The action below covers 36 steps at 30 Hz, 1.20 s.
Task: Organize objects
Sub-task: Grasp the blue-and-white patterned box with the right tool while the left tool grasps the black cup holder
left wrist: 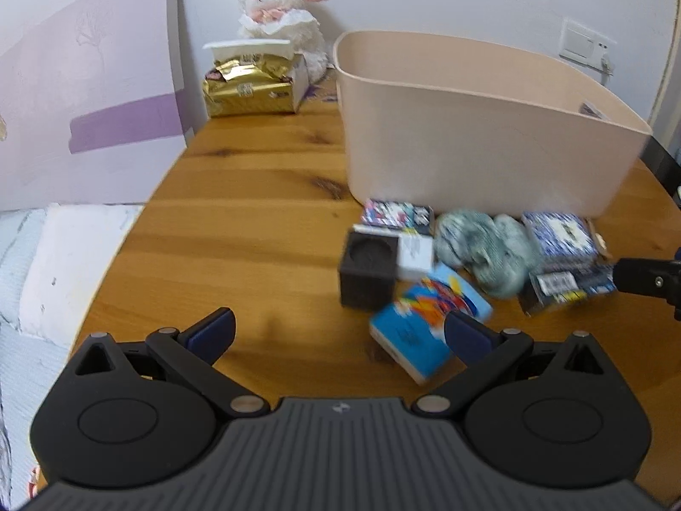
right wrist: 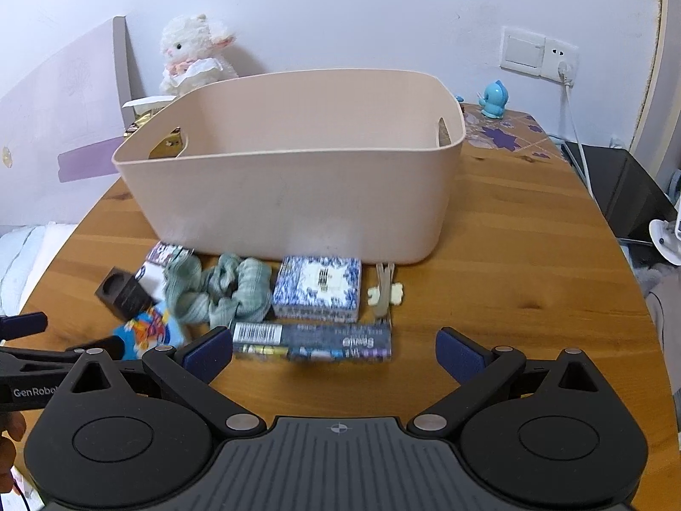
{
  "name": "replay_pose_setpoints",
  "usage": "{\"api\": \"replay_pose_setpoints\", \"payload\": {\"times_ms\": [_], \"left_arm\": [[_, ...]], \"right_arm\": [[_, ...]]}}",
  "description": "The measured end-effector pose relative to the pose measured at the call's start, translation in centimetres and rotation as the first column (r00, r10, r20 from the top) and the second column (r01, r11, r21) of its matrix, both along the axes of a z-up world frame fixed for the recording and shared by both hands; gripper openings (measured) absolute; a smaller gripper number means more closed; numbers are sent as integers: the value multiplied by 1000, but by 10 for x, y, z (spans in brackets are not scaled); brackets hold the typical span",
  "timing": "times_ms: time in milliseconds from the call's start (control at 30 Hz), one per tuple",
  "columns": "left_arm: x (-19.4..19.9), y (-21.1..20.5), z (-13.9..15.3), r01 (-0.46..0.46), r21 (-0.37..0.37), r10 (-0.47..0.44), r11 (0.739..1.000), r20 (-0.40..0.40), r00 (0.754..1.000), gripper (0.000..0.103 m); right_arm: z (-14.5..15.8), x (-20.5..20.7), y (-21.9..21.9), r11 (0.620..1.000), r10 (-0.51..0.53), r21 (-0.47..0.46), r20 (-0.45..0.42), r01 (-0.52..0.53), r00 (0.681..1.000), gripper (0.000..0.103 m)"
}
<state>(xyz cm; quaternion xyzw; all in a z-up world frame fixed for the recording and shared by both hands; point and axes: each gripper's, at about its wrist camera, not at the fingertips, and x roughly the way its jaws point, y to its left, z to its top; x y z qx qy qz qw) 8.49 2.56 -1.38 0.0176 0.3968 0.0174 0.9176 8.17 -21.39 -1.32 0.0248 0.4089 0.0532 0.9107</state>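
Clutter of small boxes (right wrist: pixel 317 294), green cloth (right wrist: pixel 219 294) and battery pack (right wrist: pixel 313 340) on bench (right wrist: pixel 510 255) just before pink bin (right wrist: pixel 289 187), left hand-held gripper (left wrist: pixel 338 332) fingers apart beside colourful box (left wrist: pixel 430 319), right hand-held gripper (right wrist: pixel 332 353) fingers apart near battery pack, both holding nothing.

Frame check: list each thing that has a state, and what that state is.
left tongs: open, holding nothing
right tongs: open, holding nothing
pink storage bin: upright, floor hidden
gold tissue pack: torn open
wall socket: white plug inserted
green scrunchie: bunched, on table
long battery pack: flat, sealed
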Motion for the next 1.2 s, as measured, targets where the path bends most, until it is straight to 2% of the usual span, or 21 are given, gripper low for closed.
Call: {"api": "replay_pose_setpoints", "payload": {"times_ms": [100, 233, 467, 700, 733, 767, 800, 867, 933, 1033, 1200], "left_arm": [[11, 2, 0, -2, 2, 2, 1000, 8, 1000, 103], [24, 5, -6, -10, 5, 10, 1000, -3, 1000, 103], [33, 4, -12, 16, 29, -16, 999, 11, 1000, 103], [42, 8, -18, 17, 1, -17, 1000, 2, 1000, 103], [43, 9, -18, 14, -2, -14, 1000, 4, 1000, 101], [44, 9, -19, 12, -5, -12, 1000, 3, 1000, 91], [46, 10, -20, 21, -11, -21, 1000, -8, 1000, 87], [49, 11, -22, 24, -28, -25, 999, -26, 999, 85], [50, 11, -24, 25, -35, -26, 999, -30, 999, 80], [51, 11, -25, 29, -48, -31, 998, -35, 999, 71], [49, 12, -24, 43, -84, -47, 996, -41, 998, 49]], "right_arm": [[-3, 12, 3, 1000, 7, 4, 5, -7, 1000, 101], [-11, 31, 7, 1000, 23, 13, -16, -23, 1000, 87], [-20, 50, 20, 998, 60, 0, -16, -60, 998, 82], [-44, 68, 26, 999, 37, 7, -85, -36, 996, 73], [-46, 70, 27, 999, 36, 12, -89, -36, 995, 73], [-47, 71, 28, 999, 36, 6, -84, -35, 996, 73], [-47, 72, 30, 999, 36, -2, -79, -36, 996, 73], [-48, 74, 31, 999, 36, -10, -74, -37, 997, 72], [-48, 74, 32, 999, 38, -6, -72, -39, 997, 64], [-48, 71, 28, 999, 37, 17, -70, -36, 997, 62], [-44, 65, 17, 998, 20, 62, -65, -16, 998, 61]]}}
